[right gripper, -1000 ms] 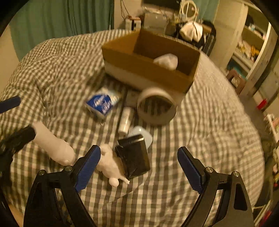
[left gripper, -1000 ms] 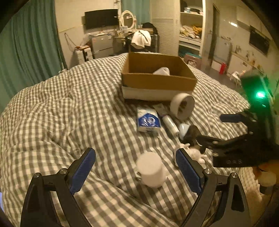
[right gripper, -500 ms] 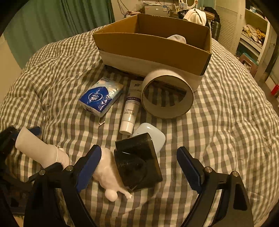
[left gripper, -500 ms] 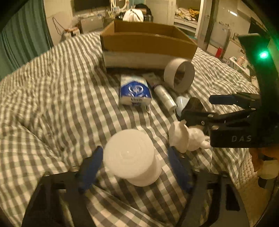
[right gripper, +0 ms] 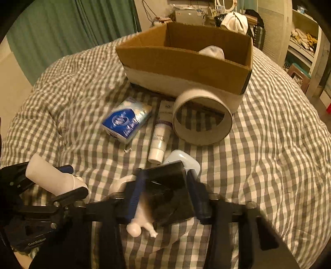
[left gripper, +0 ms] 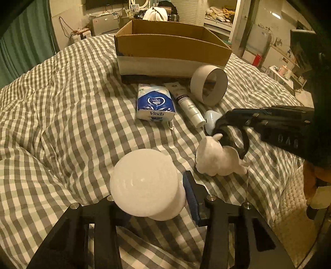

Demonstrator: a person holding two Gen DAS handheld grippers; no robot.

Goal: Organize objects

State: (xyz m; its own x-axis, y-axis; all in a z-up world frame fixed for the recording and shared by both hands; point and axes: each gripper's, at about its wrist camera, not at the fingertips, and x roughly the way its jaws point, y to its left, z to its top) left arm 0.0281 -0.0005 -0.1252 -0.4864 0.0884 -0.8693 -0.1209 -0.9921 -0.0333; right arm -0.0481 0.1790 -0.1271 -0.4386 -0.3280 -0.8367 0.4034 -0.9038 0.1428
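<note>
My left gripper (left gripper: 153, 196) is shut on a white mug (left gripper: 144, 184), seen bottom-first; it also shows in the right wrist view (right gripper: 49, 178). My right gripper (right gripper: 165, 186) is shut on a black box (right gripper: 169, 190), low over the bed. A white animal figurine (left gripper: 219, 159) lies beside the box. An open cardboard box (left gripper: 169, 51) stands behind, with a white object (right gripper: 213, 52) inside. A blue tissue pack (left gripper: 155, 103), a white tube (left gripper: 188, 105), a white ring (left gripper: 209, 87) and a pale blue case (left gripper: 211, 120) lie in front of it.
All lies on a grey checked duvet (left gripper: 72, 107). Green curtains (right gripper: 82, 27) hang at the left. Desk clutter and shelves (left gripper: 219, 12) stand beyond the bed. The bed's edge drops off at the right (left gripper: 289, 186).
My left gripper closed in on the white mug and now grips it. My right gripper moved down onto the black box and shut on it.
</note>
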